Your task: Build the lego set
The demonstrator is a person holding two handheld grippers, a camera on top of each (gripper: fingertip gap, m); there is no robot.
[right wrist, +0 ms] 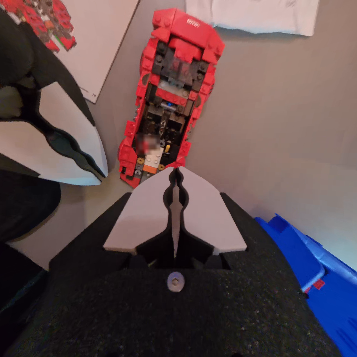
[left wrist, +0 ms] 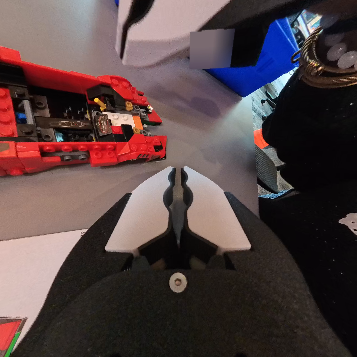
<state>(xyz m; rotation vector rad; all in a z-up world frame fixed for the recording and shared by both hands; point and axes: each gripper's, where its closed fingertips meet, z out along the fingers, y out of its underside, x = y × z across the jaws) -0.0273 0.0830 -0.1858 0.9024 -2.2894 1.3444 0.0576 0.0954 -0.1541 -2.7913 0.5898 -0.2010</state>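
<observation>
while both closed, left claw (left wrist: 178, 170) and right claw (right wrist: 176, 171) hover near lego car (right wrist: 170, 100).

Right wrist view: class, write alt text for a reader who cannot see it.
A partly built red Lego car lies on a grey table, pointing away from the camera, roof off. The right tool, shut and empty, sits at its near end; the left tool enters from the left, below an instruction booklet.

A grey table (right wrist: 270, 116) is carrying a red lego car (right wrist: 173, 92), an instruction booklet (right wrist: 100, 38), a white sheet (right wrist: 251, 17) and a blue bin (right wrist: 318, 270).
</observation>
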